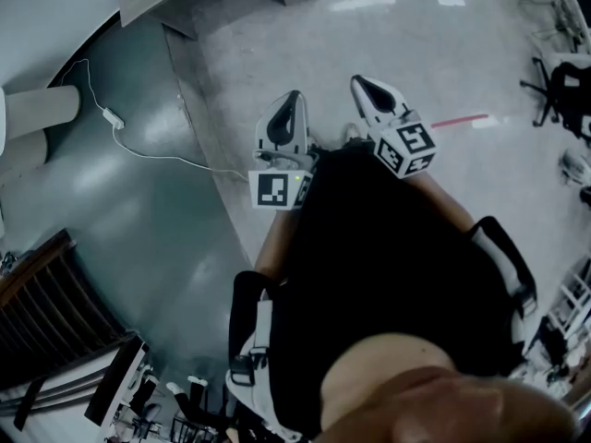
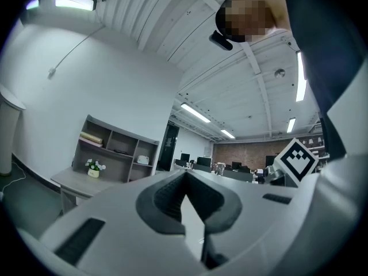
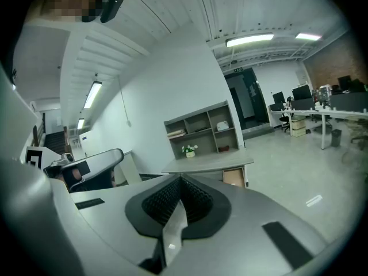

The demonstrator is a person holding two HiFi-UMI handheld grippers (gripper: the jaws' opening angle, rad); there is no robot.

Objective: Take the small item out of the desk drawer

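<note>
Above a glossy office floor [image 1: 397, 44], two claws are held up.
Left claw [image 1: 290, 107] and right claw [image 1: 367, 89] are closed, empty; the desk [image 3: 207, 164] is seen well apart, the small item not made out.

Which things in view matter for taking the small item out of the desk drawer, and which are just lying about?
Belongs to the job: desk; left tool and right tool, both shut and empty. The small item isn't in view.

Just lying about: shelf unit; potted plant; white floor cable; office chair.
</note>
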